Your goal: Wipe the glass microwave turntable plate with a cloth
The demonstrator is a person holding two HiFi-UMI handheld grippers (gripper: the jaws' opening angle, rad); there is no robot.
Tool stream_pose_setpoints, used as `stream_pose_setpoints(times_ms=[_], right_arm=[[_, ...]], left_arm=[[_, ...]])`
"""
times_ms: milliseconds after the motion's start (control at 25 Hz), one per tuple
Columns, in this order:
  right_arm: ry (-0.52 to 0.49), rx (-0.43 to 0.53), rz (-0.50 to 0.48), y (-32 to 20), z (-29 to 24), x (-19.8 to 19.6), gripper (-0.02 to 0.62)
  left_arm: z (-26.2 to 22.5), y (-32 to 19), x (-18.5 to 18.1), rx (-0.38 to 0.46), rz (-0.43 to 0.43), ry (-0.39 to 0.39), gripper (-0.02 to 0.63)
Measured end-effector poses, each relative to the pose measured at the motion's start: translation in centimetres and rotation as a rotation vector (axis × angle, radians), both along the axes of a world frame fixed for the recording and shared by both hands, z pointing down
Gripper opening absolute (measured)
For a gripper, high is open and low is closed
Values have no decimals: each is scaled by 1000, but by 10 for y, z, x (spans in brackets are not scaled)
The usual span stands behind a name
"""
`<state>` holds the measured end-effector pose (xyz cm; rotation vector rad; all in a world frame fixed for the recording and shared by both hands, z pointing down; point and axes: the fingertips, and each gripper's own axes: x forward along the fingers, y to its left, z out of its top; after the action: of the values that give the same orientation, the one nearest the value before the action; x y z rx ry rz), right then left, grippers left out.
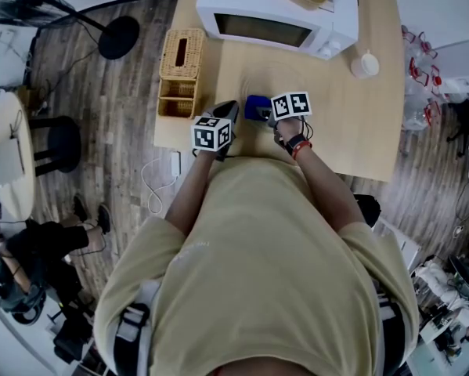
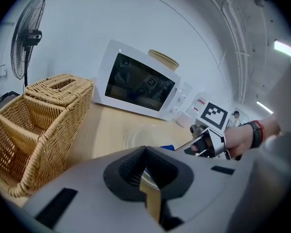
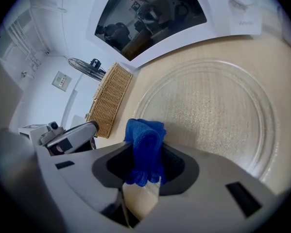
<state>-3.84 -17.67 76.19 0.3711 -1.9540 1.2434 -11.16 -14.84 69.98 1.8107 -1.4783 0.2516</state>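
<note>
**Left claw** (image 2: 146,168): your left forearm reaches forward over the near edge of the counter (image 1: 351,131). The jaws are pressed together on the near rim of the plate (image 3: 213,110).

**Right claw** (image 3: 145,165): your right hand (image 1: 290,133) holds it just beside the left one, angled in towards it. The jaws pinch a folded blue cloth (image 3: 145,144), and its top pokes out over the plate's near rim.

**Plate**: clear glass, lying flat on the counter between the microwave (image 1: 277,14) and the near edge. Most of its face is uncovered ahead of the cloth.

**Edges**: both claws sit close to the near edge. The microwave door closes off the far side just behind the plate.

**Left side**: a wicker basket (image 1: 181,73) stands along the counter's left edge, near your left claw.

**Right side**: bare wood runs to the right edge. A white cup (image 1: 365,64) stands near the microwave's front right corner, well apart from the plate.
</note>
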Motion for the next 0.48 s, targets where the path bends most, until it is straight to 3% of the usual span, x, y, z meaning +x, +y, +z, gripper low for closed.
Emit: stream_pose_setpoints(times_ms=[480], right_arm=[[2,22,2,-3,-2,13,146]], left_arm=[[-2,1,3,6,-3,-22,20]])
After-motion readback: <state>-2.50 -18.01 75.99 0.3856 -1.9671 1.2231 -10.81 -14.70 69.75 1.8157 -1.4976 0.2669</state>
